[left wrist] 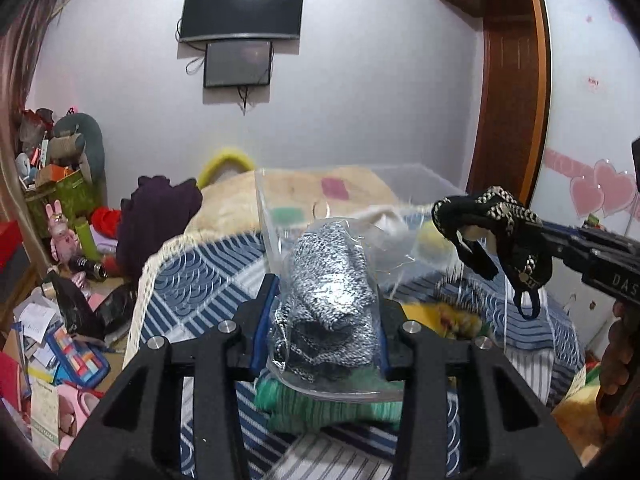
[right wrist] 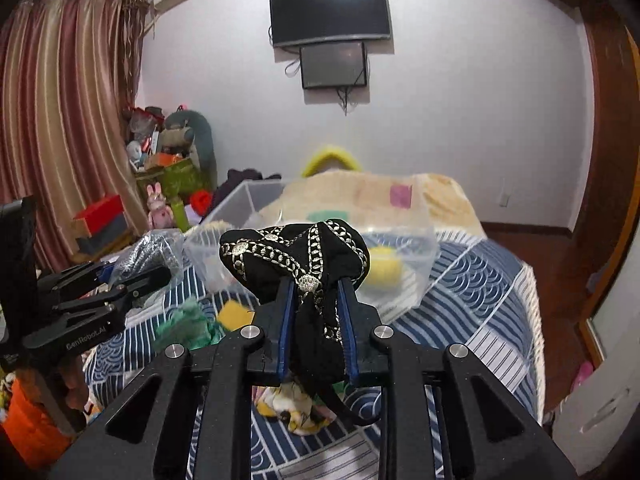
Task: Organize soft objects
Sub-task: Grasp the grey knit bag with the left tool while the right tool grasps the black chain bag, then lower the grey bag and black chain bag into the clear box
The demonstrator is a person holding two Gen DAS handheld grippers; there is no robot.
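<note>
Reference landmark: the clear plastic bin (right wrist: 416, 240) on the bed (right wrist: 480, 280).

Left of the bin: the left gripper (left wrist: 326, 312) has its fingers narrowed onto a transparent bag (left wrist: 280, 208) that contains a grey-and-white knit item (left wrist: 330, 276). The bag is held above the bedspread and is not yet in the bin. In the right wrist view the same gripper (right wrist: 132, 280) appears at the left edge with the bag in its fingers.

Below and in front of the bin: a green knit piece (right wrist: 188, 320), a yellow piece (right wrist: 234, 314) and a printed cloth (right wrist: 296, 404) lie loose on the bedspread. These appear to remain unsorted.

At the bin: the right gripper (right wrist: 316, 312) has its fingers narrowed onto a black embroidered cloth (right wrist: 296, 248) with silver trim, held on the near side of the bin and above the bedspread. A black strap hangs below it.

Bin contents: a yellow soft object (right wrist: 384, 266) rests on the floor at the near right. A second pale item may lie at the left end; this cannot be confirmed through the wall.

Progress assessment: early to middle stage. One item appears stowed, two are in hand, and at least three remain on the bed.
</note>
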